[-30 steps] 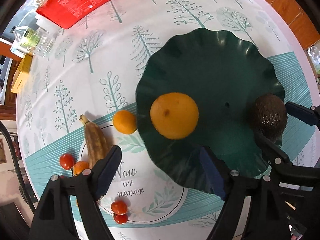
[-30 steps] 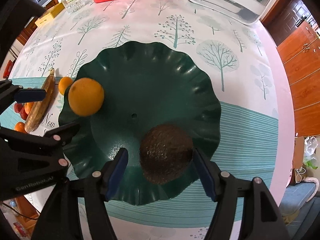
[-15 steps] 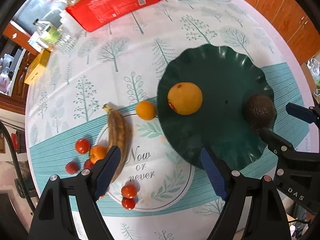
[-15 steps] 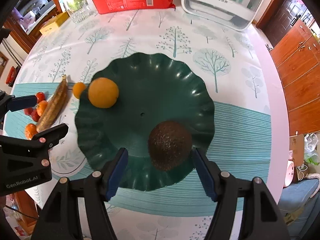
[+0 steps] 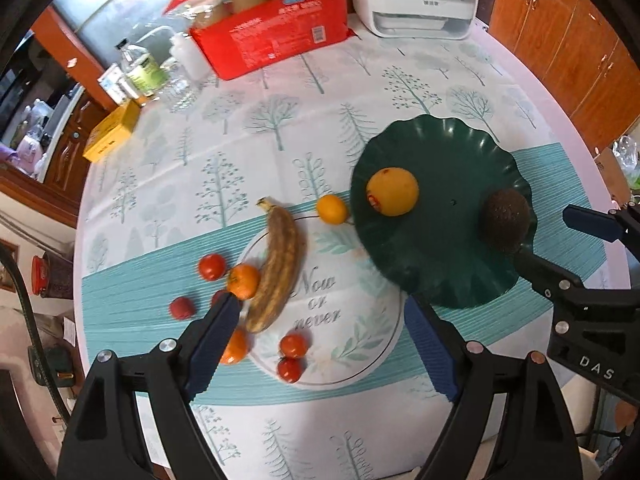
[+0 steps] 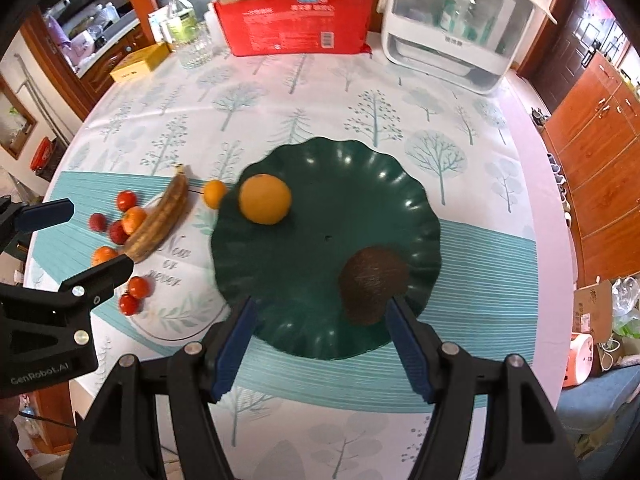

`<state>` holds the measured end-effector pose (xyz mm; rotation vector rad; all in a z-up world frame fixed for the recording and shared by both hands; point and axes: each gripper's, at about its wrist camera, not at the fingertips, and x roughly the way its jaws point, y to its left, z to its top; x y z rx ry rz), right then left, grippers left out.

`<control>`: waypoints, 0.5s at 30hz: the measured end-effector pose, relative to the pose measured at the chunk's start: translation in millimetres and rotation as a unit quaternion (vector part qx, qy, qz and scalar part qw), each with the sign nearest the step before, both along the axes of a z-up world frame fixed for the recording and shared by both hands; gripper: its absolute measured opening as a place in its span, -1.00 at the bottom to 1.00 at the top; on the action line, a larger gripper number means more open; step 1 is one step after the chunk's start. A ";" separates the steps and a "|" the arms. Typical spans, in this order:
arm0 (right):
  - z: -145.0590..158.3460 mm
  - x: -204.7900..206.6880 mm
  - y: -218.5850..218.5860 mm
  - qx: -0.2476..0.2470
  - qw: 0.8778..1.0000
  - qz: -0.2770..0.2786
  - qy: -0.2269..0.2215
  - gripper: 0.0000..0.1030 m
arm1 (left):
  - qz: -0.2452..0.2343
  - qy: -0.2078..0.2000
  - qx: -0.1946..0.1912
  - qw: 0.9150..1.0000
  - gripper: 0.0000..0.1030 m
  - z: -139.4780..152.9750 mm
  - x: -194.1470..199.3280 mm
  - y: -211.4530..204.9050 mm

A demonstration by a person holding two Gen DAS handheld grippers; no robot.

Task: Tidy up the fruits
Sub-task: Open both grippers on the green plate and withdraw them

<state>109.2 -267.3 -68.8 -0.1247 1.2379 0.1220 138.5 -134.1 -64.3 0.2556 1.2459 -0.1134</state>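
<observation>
A dark green wavy plate (image 5: 460, 152) (image 6: 352, 168) holds a large orange (image 5: 393, 191) (image 6: 265, 199) and a dark avocado (image 5: 505, 214) (image 6: 374, 280). On the cloth left of it lie a brown banana (image 5: 278, 272) (image 6: 160, 220), a small tangerine (image 5: 331, 209) (image 6: 215, 193), more tangerines (image 5: 243, 281) and several cherry tomatoes (image 5: 212, 267) (image 6: 127, 200). My left gripper (image 5: 320, 320) is open and empty above the banana end and tomatoes. My right gripper (image 6: 320, 320) is open and empty at the plate's near rim, beside the avocado.
At the table's far side stand a red pack of jars (image 6: 296, 12), a white appliance (image 6: 452, 28), bottles and a glass (image 6: 188, 28) and a yellow box (image 5: 110, 136). Wooden cabinets (image 6: 592, 152) lie to the right. The table edge runs near both grippers.
Both grippers have pulled back and up from the plate, so more of the table shows. The left gripper has shifted left toward the banana and tomatoes. The fruit has not moved.
</observation>
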 end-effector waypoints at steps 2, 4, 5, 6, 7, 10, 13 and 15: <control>3.2 -4.7 7.9 0.003 1.000 0.004 -0.006 0.32 | 0.004 -0.005 -0.002 1.000 0.66 2.6 -5.7 9.5; 5.7 -9.0 17.9 0.008 1.000 0.006 -0.008 0.32 | 0.011 -0.009 0.000 1.000 0.66 4.8 -13.1 24.1; 6.6 -10.8 22.1 0.011 1.000 0.007 -0.009 0.31 | 0.013 -0.011 0.002 1.000 0.66 5.5 -16.6 32.5; 7.0 -12.7 27.8 0.014 1.000 0.009 -0.009 0.31 | 0.014 -0.012 0.004 1.000 0.66 5.9 -18.7 37.9; 7.2 -14.1 34.8 0.016 1.000 0.011 -0.010 0.31 | 0.016 -0.014 0.006 1.000 0.66 6.3 -21.1 45.4; 5.6 -16.8 56.2 0.020 1.000 0.015 -0.005 0.31 | 0.029 -0.019 0.016 0.999 0.66 7.2 -27.9 72.9; 4.0 -18.5 78.6 0.022 1.000 0.022 -0.003 0.31 | 0.040 -0.016 0.017 0.999 0.66 6.0 -32.1 102.5; 2.9 -20.1 91.0 0.022 0.999 0.023 -0.003 0.31 | 0.045 -0.012 0.017 0.999 0.66 3.1 -32.1 121.6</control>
